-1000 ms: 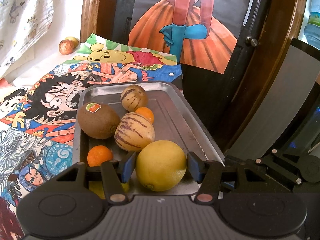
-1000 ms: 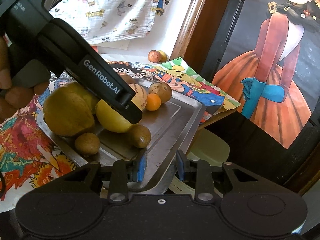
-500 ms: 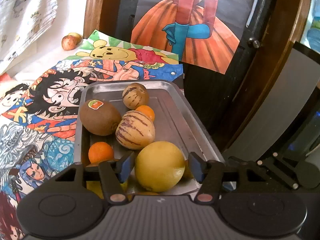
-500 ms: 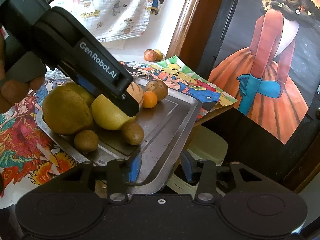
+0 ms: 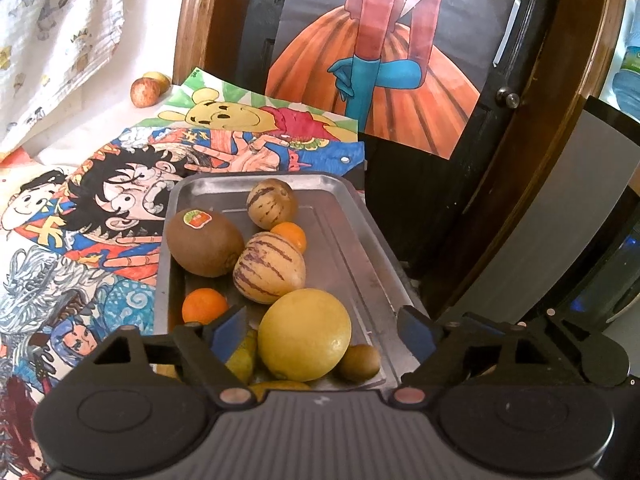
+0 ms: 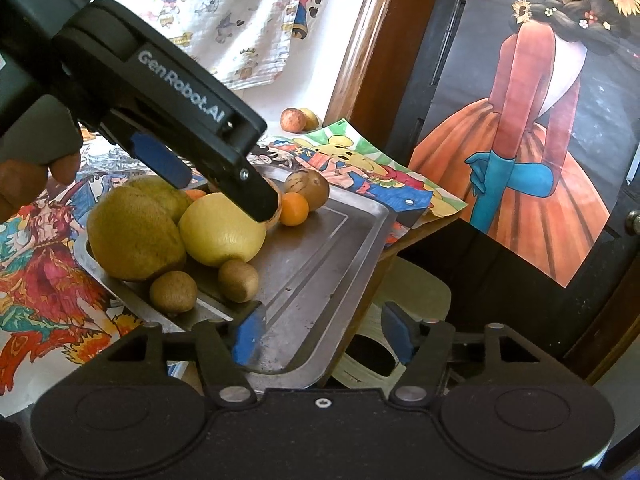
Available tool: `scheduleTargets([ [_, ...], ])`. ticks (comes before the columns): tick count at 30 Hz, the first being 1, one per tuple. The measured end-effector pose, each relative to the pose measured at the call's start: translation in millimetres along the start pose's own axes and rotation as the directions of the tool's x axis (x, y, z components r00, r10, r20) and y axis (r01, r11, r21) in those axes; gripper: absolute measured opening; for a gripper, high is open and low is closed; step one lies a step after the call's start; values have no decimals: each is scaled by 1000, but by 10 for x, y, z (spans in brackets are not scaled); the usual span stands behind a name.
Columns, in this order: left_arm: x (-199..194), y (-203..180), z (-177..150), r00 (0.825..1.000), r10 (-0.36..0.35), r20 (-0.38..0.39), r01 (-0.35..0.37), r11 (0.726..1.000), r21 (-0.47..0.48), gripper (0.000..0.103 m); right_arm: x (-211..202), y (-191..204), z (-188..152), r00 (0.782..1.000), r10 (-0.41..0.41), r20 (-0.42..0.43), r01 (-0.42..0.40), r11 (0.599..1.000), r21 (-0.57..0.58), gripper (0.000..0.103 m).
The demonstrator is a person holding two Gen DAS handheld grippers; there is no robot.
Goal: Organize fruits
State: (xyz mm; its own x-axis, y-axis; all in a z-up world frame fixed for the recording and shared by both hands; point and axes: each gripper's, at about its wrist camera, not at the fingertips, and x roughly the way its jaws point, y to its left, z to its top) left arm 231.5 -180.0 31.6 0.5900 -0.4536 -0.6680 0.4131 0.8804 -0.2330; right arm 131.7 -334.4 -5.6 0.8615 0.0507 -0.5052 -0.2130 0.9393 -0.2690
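A metal tray (image 5: 352, 240) holds a big yellow fruit (image 5: 304, 334), a stickered kiwi (image 5: 204, 242), two striped melons (image 5: 269, 267), oranges (image 5: 204, 306) and a small kiwi (image 5: 360, 362). My left gripper (image 5: 323, 330) straddles the yellow fruit; its jaws are opening and both pads stand clear of the fruit. In the right wrist view that gripper (image 6: 208, 184) hangs over the same yellow fruit (image 6: 222, 230). My right gripper (image 6: 322, 334) is at the tray's near corner (image 6: 280, 360). Its jaws are opening, with the rim between them but not pinched.
Two small fruits (image 5: 145, 91) lie at the back by the wall. Colourful drawings (image 5: 80, 208) cover the table under the tray. The tray overhangs the table's right edge, above a pale stool (image 6: 412, 292). A dark door with a poster (image 5: 380, 80) stands behind.
The left jaws have spread away from the yellow fruit. The right jaws, which were pinching the tray's rim, have opened off it. Neither hand has shifted.
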Motion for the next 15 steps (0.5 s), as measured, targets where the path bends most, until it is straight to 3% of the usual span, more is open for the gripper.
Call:
scheduleTargets([
  [15, -185, 30, 50, 998, 31, 52, -29, 999, -31, 102, -64, -49, 9, 1000, -16, 25, 15, 999, 52, 89],
])
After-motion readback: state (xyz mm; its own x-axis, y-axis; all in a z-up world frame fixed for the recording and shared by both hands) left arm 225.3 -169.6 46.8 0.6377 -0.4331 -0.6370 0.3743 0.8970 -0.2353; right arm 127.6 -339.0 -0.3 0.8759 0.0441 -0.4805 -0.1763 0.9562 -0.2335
